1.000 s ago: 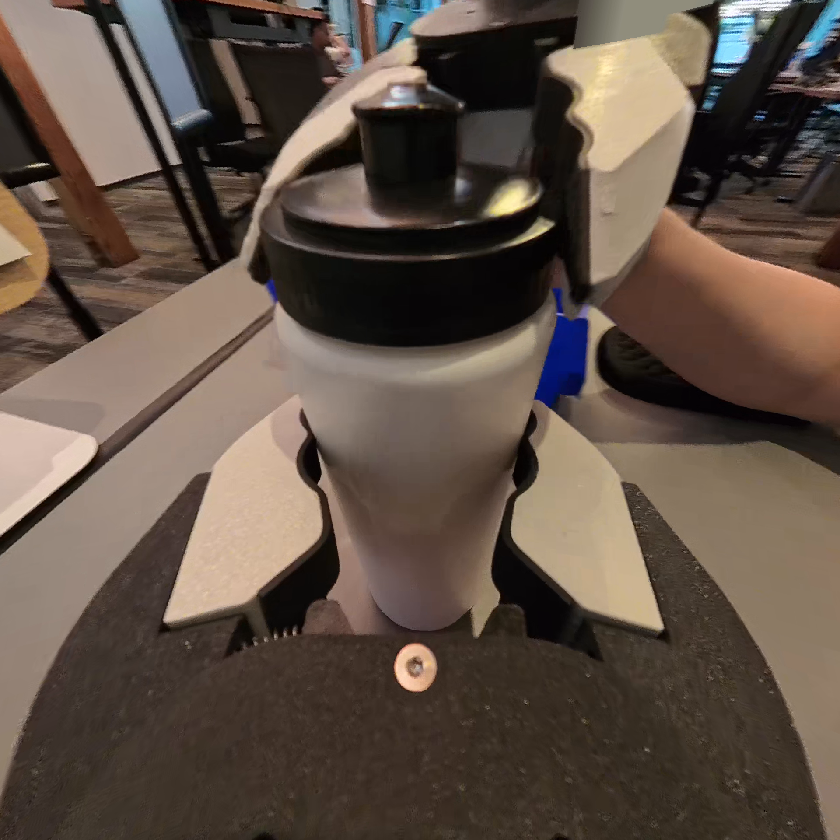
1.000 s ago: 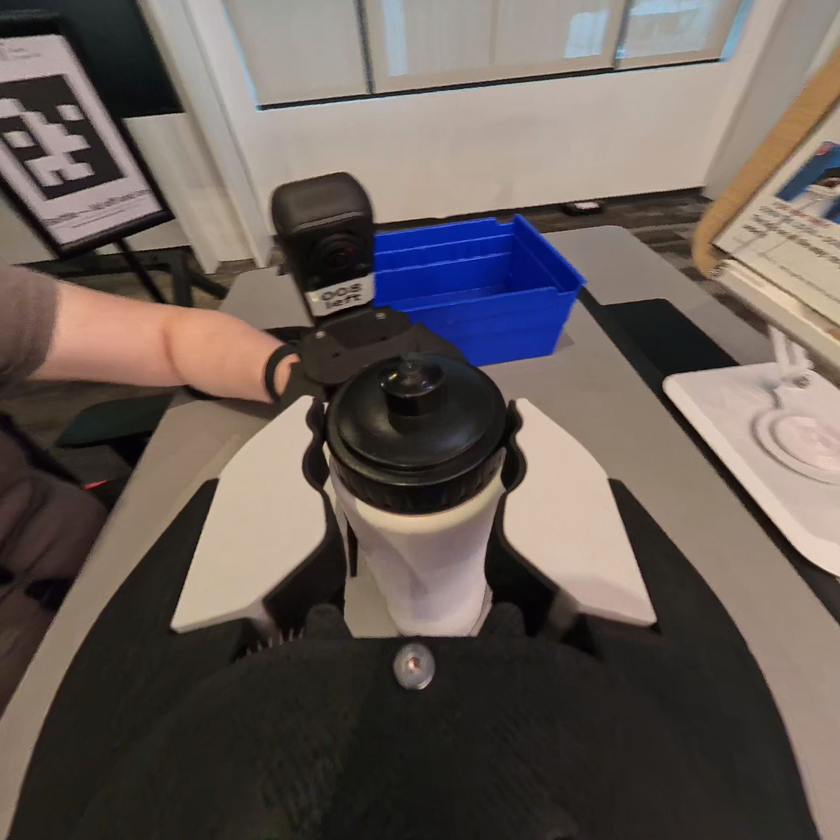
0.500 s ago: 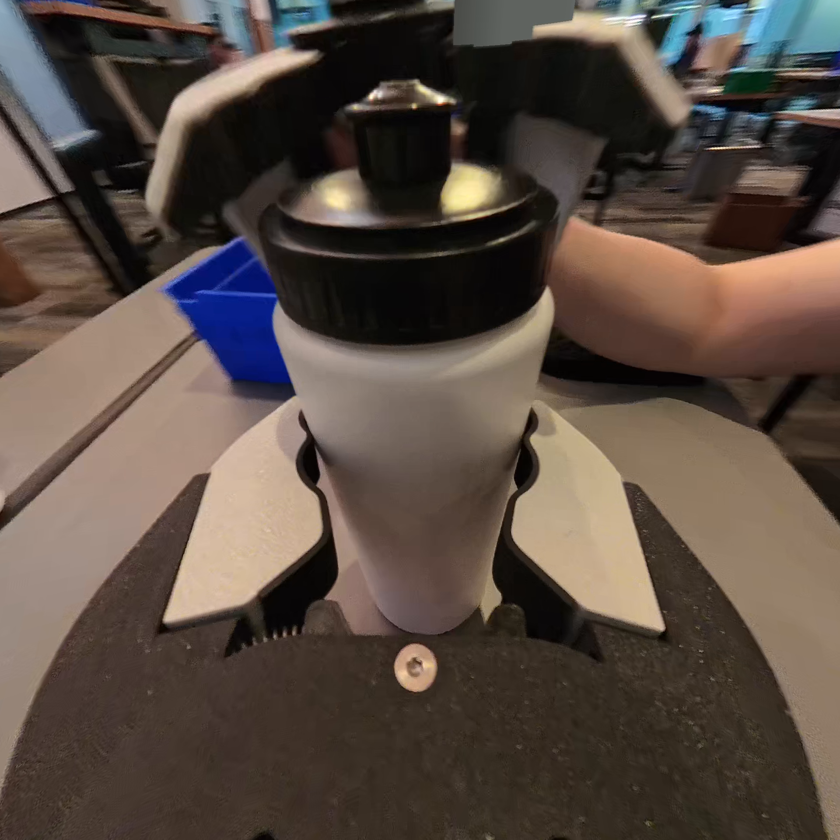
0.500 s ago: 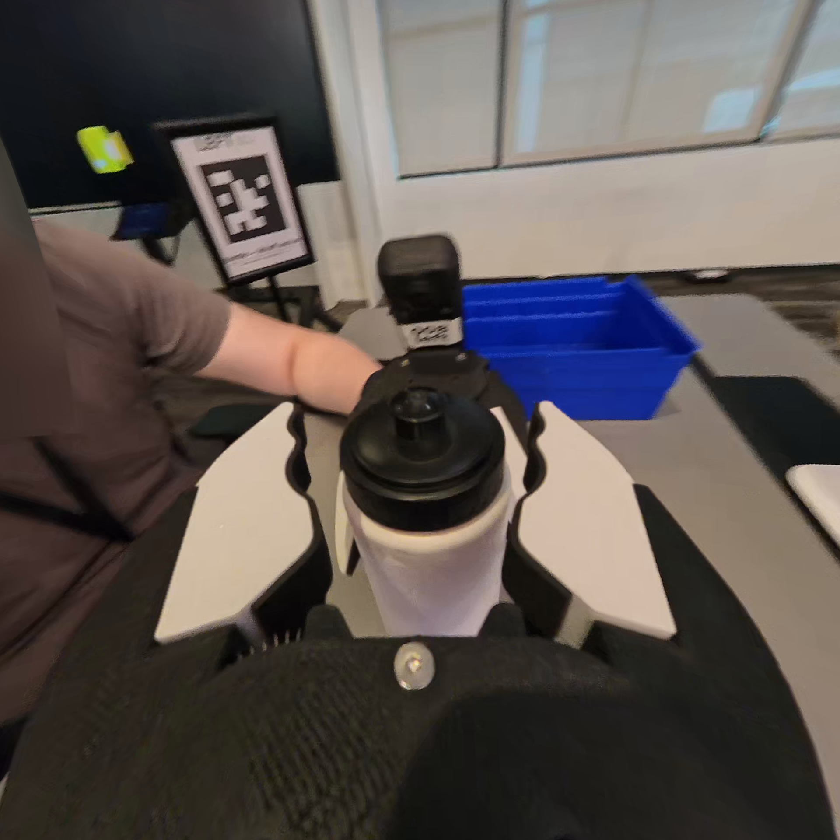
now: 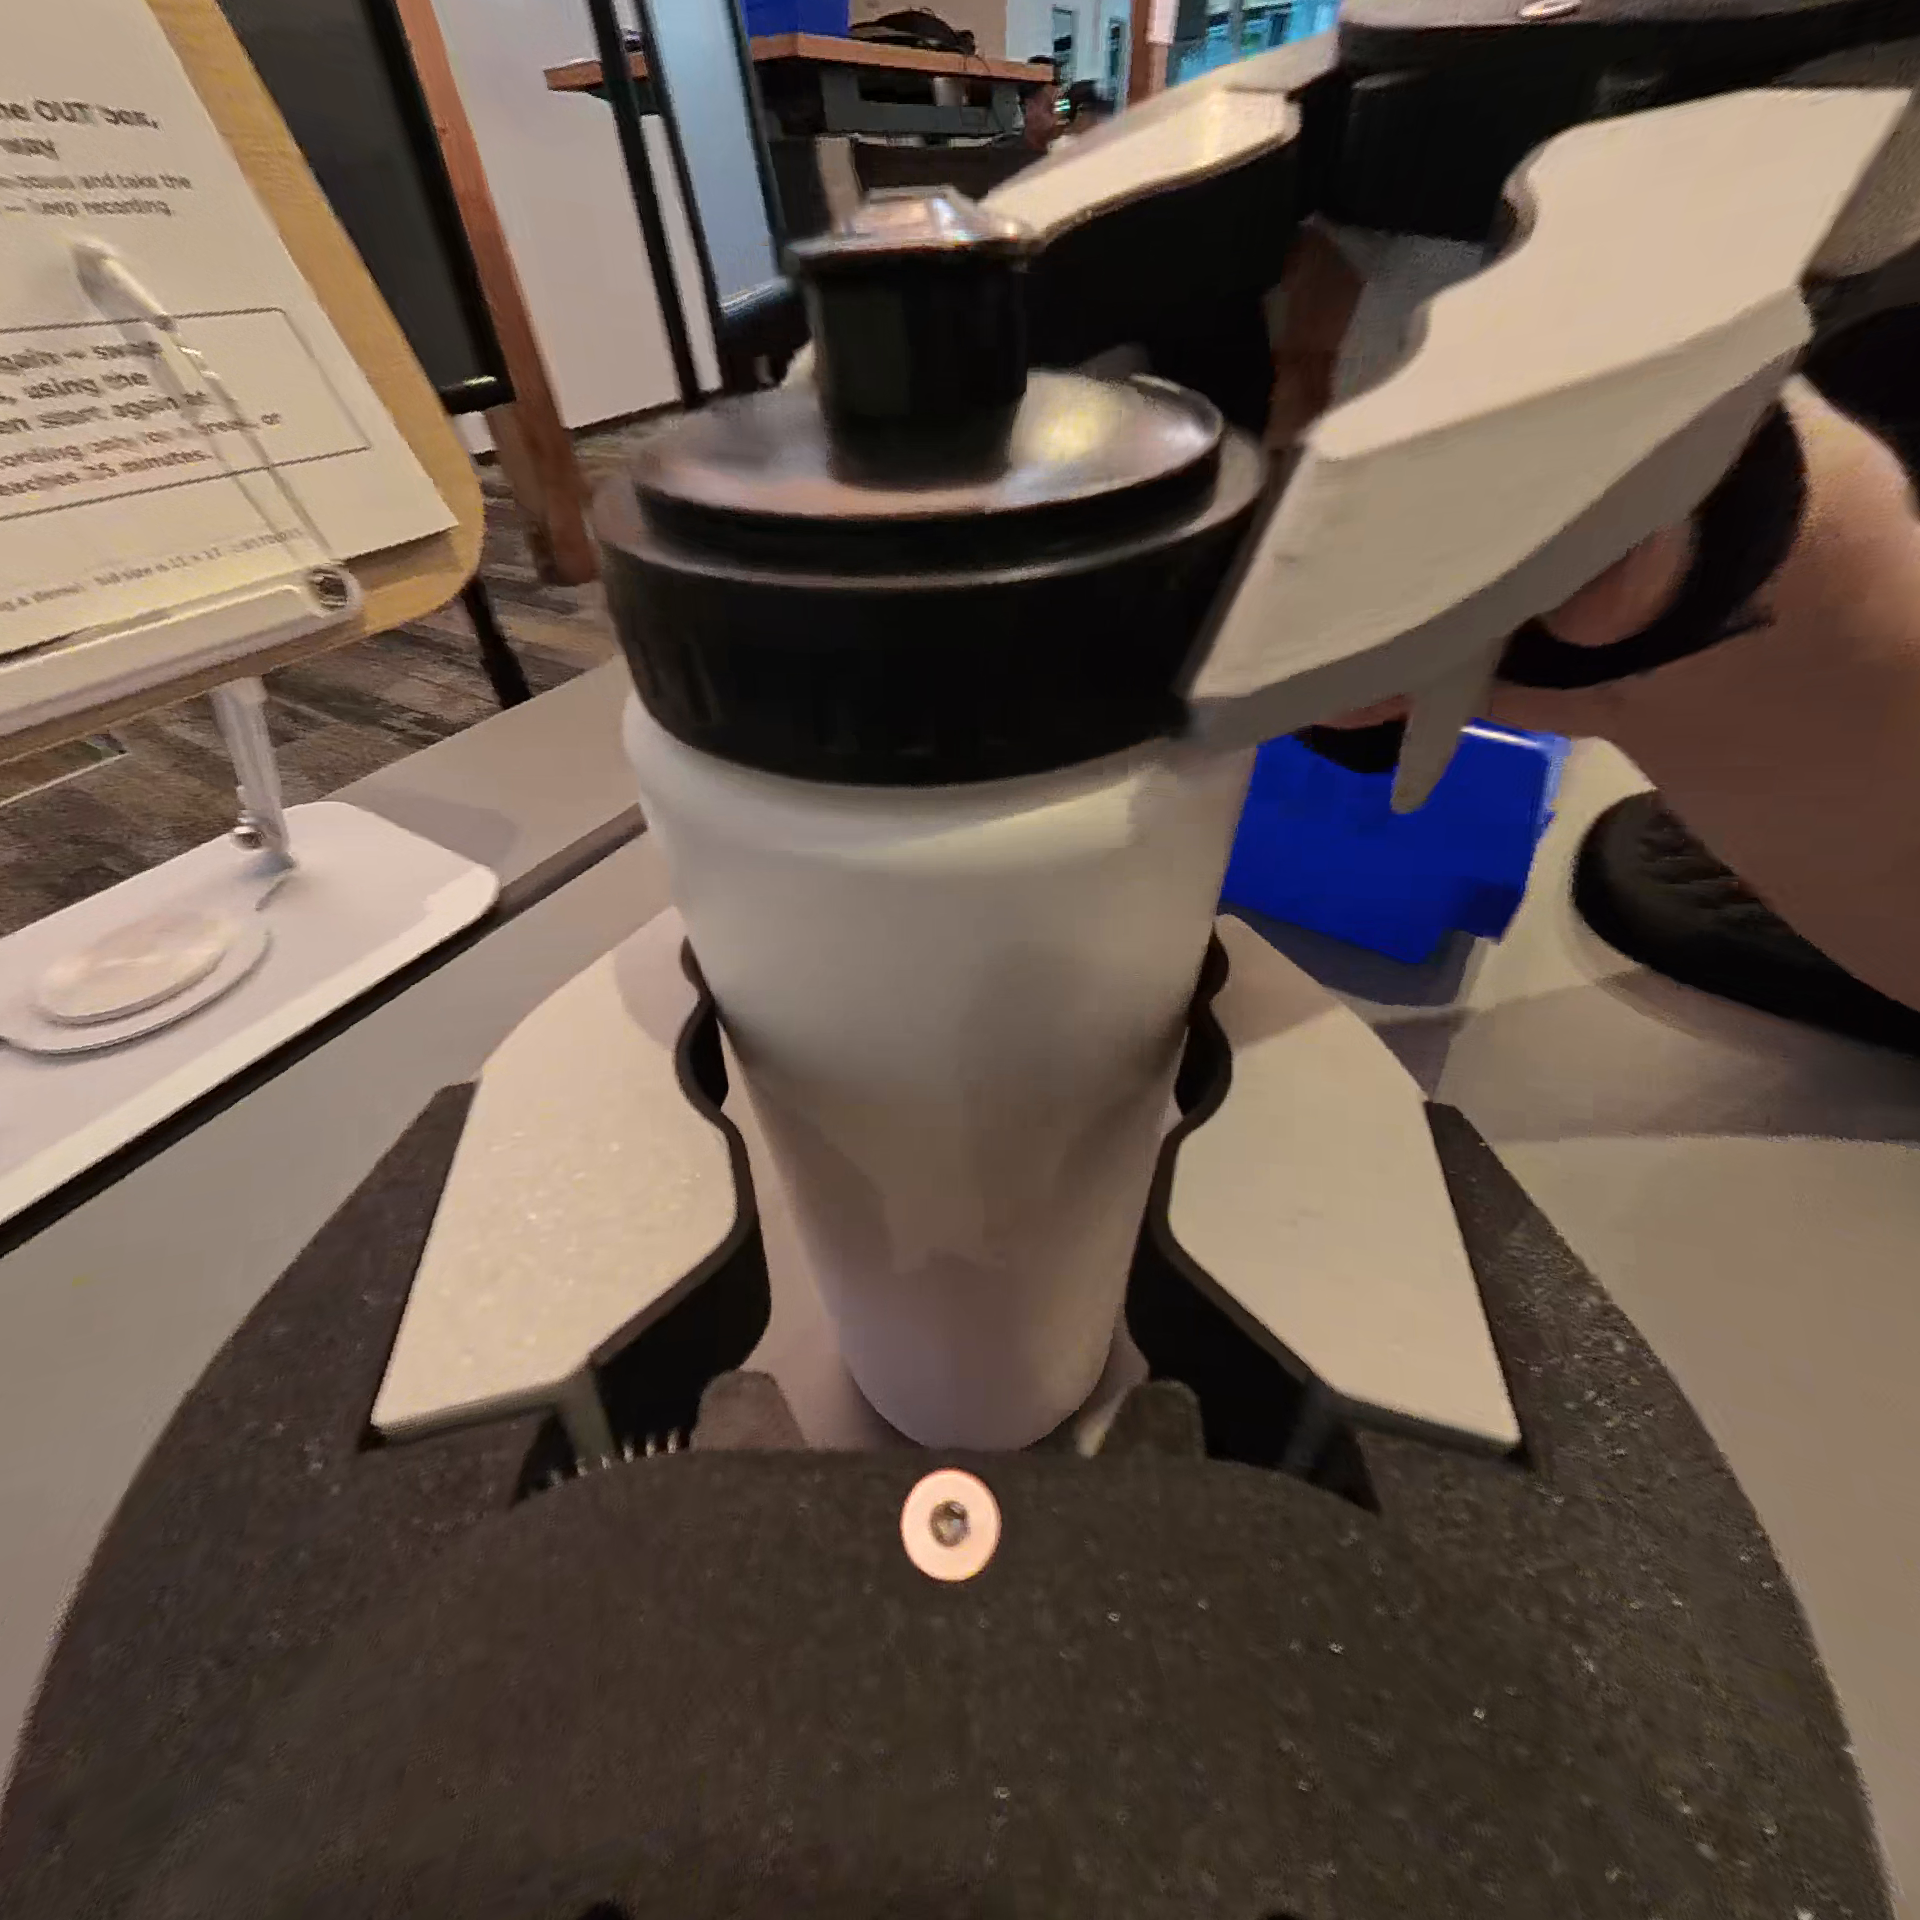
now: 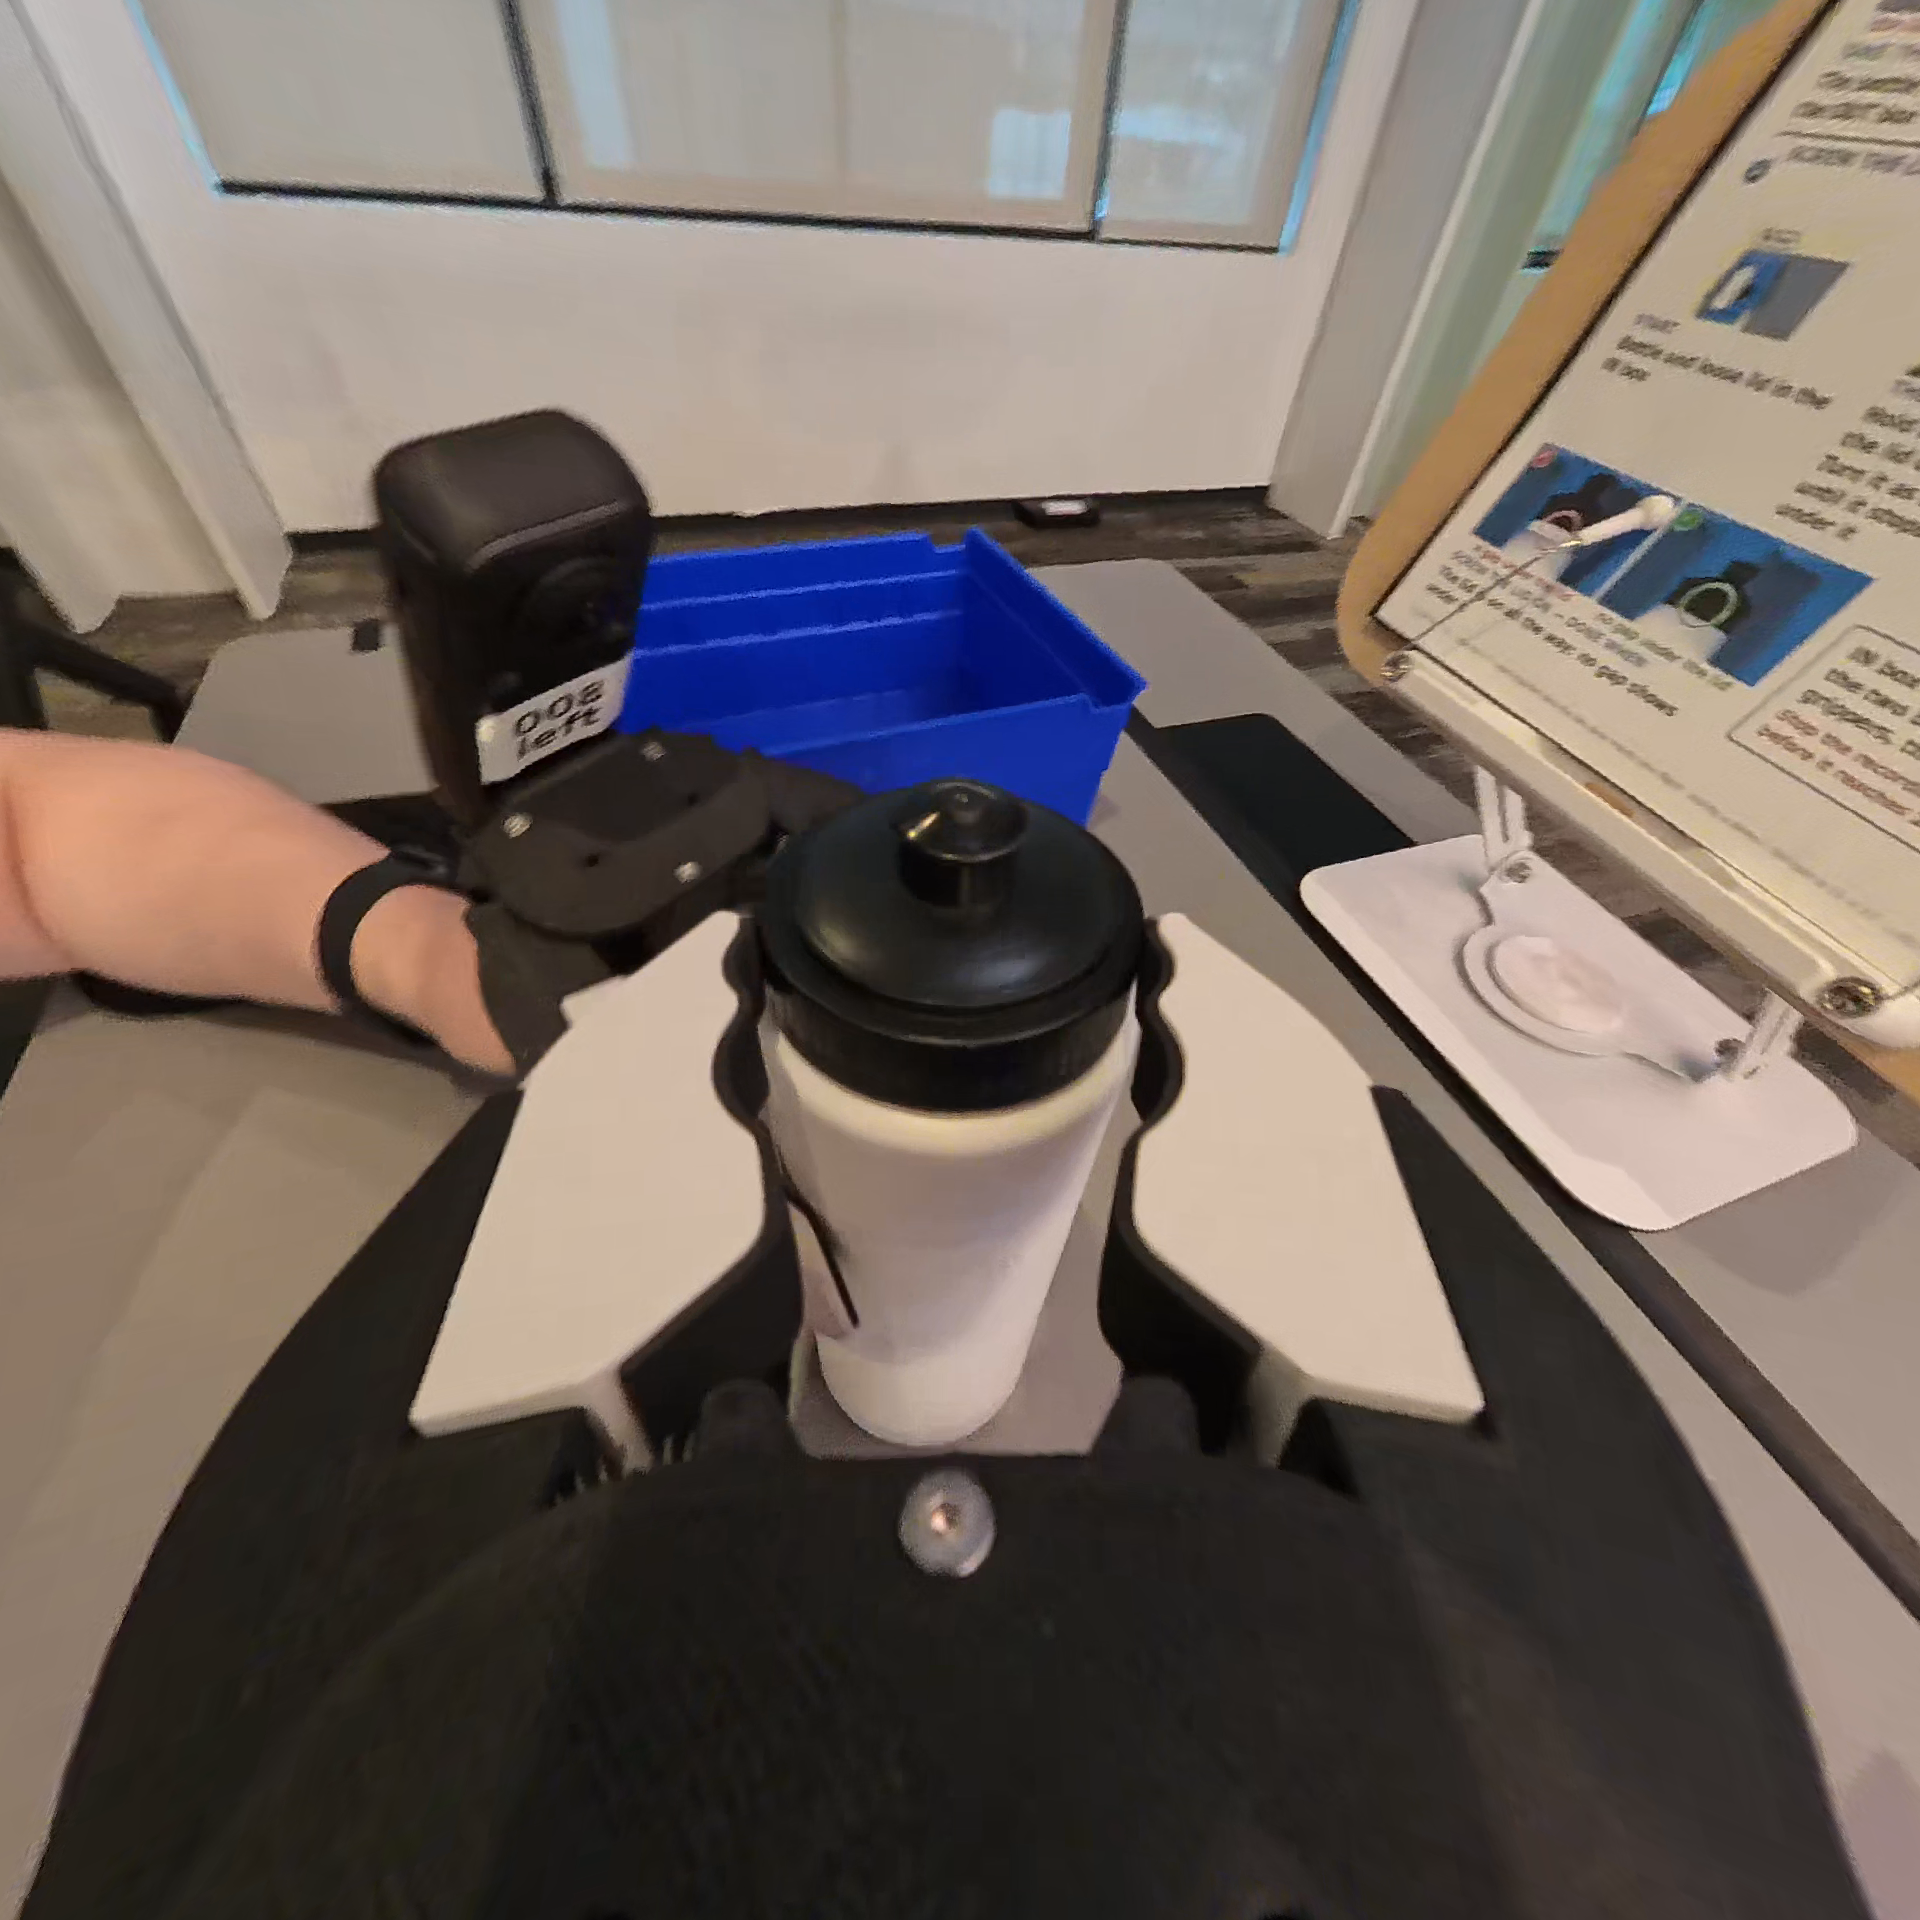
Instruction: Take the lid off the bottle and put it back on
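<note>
The bottle [image 5: 956, 1039], white with a black lid [image 5: 914, 613] on its neck, stands upright above the grey table [image 5: 260, 1174], its base hidden. The left gripper [image 5: 951, 1049] is clamped on the bottle's lower body, both fingers pressed against its sides. The right gripper [image 6: 948, 1023] straddles the lid at its ribbed rim; its fingers seem to touch the rim, though motion blur makes that uncertain. Behind lies a blue bin [image 6: 883, 665], and a document stand [image 6: 1579, 997] sits to one side.
</note>
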`<state>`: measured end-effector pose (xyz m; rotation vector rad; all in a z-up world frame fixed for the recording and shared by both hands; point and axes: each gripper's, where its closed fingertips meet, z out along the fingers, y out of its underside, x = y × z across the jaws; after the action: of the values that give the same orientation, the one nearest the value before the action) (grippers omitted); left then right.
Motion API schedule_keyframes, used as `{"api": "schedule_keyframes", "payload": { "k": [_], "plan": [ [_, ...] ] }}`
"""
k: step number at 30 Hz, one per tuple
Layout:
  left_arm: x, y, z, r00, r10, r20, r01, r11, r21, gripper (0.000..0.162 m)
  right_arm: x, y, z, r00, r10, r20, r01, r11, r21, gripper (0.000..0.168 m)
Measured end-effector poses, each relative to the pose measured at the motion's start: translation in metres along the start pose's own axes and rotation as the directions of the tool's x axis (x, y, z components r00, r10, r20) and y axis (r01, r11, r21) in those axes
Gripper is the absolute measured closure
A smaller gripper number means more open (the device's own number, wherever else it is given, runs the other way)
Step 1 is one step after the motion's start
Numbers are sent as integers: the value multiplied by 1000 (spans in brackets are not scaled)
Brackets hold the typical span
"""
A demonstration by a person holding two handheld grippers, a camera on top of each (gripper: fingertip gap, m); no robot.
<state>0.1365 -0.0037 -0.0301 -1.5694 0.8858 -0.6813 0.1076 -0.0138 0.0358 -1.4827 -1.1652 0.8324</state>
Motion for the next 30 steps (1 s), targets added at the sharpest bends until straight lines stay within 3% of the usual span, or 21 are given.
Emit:
{"api": "schedule_keyframes", "payload": {
  "k": [6, 8, 14, 17, 20, 23, 25, 30],
  "plan": [
    [47, -3, -5, 929, -44, -367, 52, 999, 12, 76, -23, 3, -31, 936, 3, 353, -10, 1000, 17, 105],
    [55, -3, -6, 915, -34, -403, 43, 999, 12, 76, -26, 4, -34, 921, 11, 390, -21, 1000, 21, 105],
    [27, -1, 1, 988, -5, -155, 4, 1000, -9, 76, -17, -13, -18, 975, 78, 206, -88, 995, 38, 89],
    [16, 0, 0, 998, 25, -53, -26, 999, -22, 76, -13, -2, -5, 998, 21, 57, -18, 998, -56, 88],
    [16, 1, 0, 999, 30, -39, -31, 999, -33, 76, -10, 6, 1, 999, -31, -24, 28, 991, -130, 91],
    [24, 0, -1, 993, 51, -103, -54, 998, -24, 76, -19, 8, -5, 996, -26, 80, 38, 989, -145, 91],
    [41, 1, -2, 973, 32, -228, -39, 999, -29, 76, -30, 10, -15, 980, -1, 198, 35, 985, -167, 91],
    [91, 2, -12, 864, 79, -497, -99, 995, -15, 76, -69, 14, -45, 851, -80, 519, 149, 984, -93, 91]
  ]
}}
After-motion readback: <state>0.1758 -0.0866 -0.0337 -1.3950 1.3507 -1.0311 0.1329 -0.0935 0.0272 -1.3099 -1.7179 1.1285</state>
